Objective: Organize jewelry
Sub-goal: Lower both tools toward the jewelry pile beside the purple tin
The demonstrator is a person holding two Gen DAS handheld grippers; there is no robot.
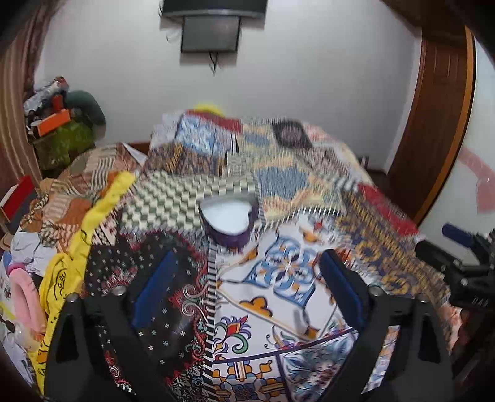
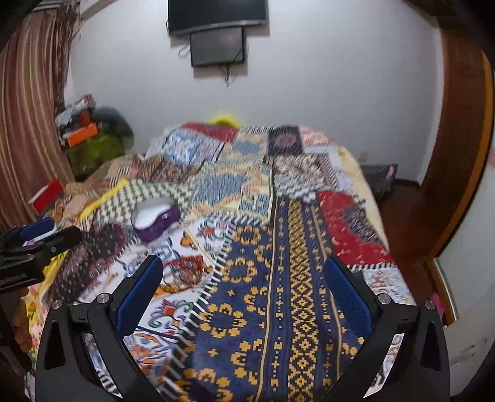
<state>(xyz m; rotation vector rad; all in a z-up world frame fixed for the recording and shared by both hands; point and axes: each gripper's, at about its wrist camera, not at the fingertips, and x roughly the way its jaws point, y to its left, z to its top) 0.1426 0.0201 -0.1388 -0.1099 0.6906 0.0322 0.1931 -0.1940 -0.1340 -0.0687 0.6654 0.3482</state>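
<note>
Nearest the lens, left claw [image 1: 244,278] and right claw [image 2: 244,287] both stand wide open, empty. At twelve o'clock, the purple heart-shaped jewelry box [image 1: 228,218] sits uncovered on the bed [image 1: 309,185]; straddle its flanks squarely.

Purple heart-shaped box with white lining [image 1: 227,221] sits on patchwork quilt-covered bed [image 1: 287,278], ahead of left gripper [image 1: 247,284], up-left of right gripper [image 2: 244,297]. Yellow cloth [image 1: 102,210] lies left of box. Dark wall-mounted screen [image 2: 216,14] hangs behind bed.
</note>
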